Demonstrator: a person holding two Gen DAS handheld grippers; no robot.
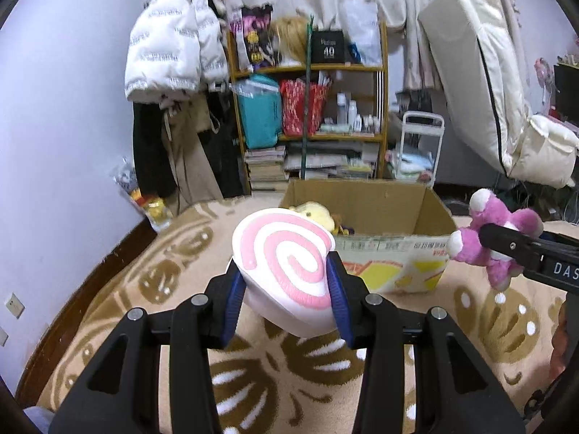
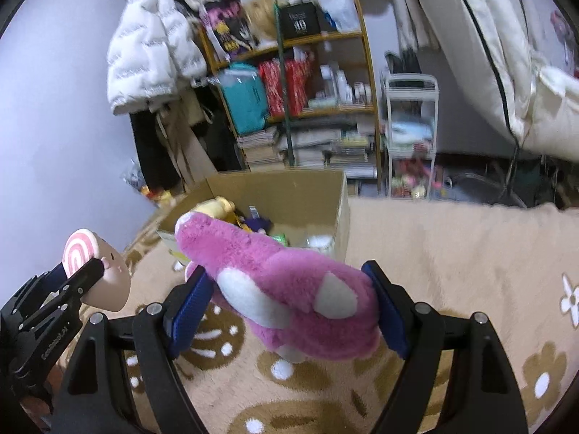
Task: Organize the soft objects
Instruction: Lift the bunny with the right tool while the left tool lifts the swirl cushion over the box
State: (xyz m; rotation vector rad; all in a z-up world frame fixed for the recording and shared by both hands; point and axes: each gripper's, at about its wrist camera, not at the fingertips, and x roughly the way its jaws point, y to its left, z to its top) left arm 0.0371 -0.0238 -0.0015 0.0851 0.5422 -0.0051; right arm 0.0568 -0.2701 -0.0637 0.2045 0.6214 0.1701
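A beige carpet patterned with brown and white flowers is spread over the floor, edged at 9 o'clock by a dark wooden border. A cardboard box is set directly on the carpet towards 12 o'clock, open at the top, with a yellow plush seen inside it. Beyond the carpet's far edge, at 12 o'clock, stacks of magazines are piled on the floor.
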